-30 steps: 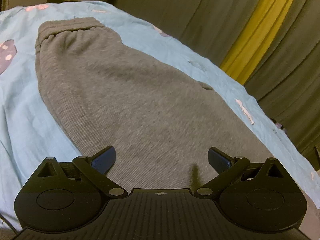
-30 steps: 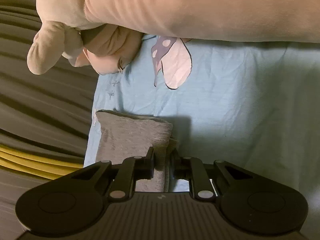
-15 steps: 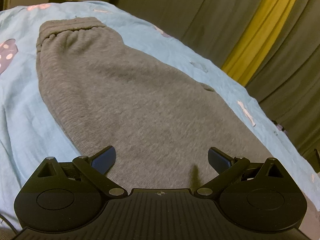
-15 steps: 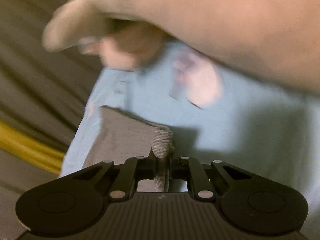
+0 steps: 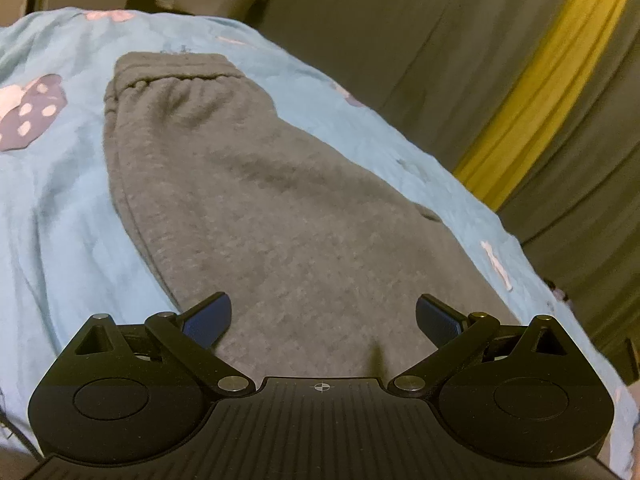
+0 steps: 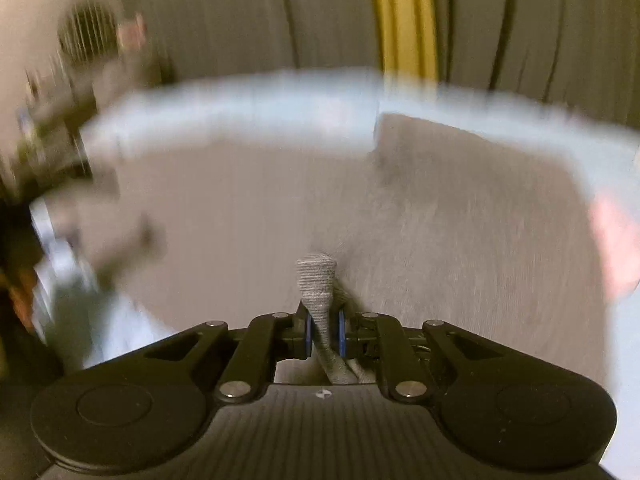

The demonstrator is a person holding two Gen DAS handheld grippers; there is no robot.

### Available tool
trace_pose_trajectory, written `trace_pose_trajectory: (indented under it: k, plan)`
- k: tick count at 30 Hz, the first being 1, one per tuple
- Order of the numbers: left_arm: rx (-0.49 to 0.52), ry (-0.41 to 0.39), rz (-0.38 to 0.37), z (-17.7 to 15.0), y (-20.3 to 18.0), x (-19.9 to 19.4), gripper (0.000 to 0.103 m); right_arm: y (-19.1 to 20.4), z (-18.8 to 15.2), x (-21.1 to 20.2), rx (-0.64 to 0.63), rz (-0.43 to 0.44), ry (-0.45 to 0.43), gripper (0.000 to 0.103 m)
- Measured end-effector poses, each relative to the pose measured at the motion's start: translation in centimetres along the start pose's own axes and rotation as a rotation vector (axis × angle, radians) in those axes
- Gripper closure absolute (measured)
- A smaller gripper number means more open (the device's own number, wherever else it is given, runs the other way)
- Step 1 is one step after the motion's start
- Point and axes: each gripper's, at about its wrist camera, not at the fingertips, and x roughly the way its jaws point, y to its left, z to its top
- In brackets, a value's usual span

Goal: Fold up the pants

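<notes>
The grey pants (image 5: 256, 208) lie lengthwise on the blue bed sheet (image 5: 60, 216), already doubled leg on leg with the waistband (image 5: 172, 70) at the far end. My right fingers (image 6: 323, 330) have just closed and are clamped on a bunched ribbed cuff (image 6: 316, 280), carrying it over the cloth. My left fingers (image 5: 322, 318) hover spread apart over the near part, holding nothing; I judge the crosswise fold barely begun.

Grey curtains (image 5: 400, 60), yellow stripe (image 5: 532, 100), blue bedsheet (image 5: 60, 220), dim light
</notes>
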Motion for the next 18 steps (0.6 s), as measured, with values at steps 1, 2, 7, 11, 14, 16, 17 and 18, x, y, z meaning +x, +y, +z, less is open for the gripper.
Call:
trace_pose_trajectory:
  k: [1,2,7,11,14,16,17,18]
  plan:
    - [0.014,0.009,-0.005,-0.1,-0.2,0.2,0.001,0.1,0.2,-0.6,0.007,0.002,-0.024,0.091]
    - [0.029,0.020,-0.010,-0.2,-0.4,0.4,0.001,-0.3,0.4,-1.0,0.032,0.012,-0.038,0.091]
    - [0.079,0.036,-0.014,-0.4,-1.0,1.1,0.001,-0.7,-0.2,-2.0,0.107,0.055,-0.061,0.091]
    - [0.078,0.042,-0.028,-0.5,-1.0,1.0,0.001,-0.1,-0.2,-2.1,0.065,0.069,-0.021,0.084]
    - [0.066,0.044,-0.035,-0.4,-0.9,0.8,0.001,-1.2,0.1,-3.4,0.129,0.190,-0.008,0.060]
    - [0.071,0.043,-0.058,-0.4,-1.0,0.5,0.001,-3.2,0.2,-5.2,0.251,0.223,-0.090,0.054]
    - [0.086,0.043,-0.075,-0.5,-1.2,0.3,0.001,-4.3,0.3,-5.8,0.327,0.199,-0.127,0.047]
    - [0.110,0.042,-0.089,-0.6,-1.5,0.1,0.001,-5.8,0.1,-6.4,0.420,0.149,-0.161,0.029]
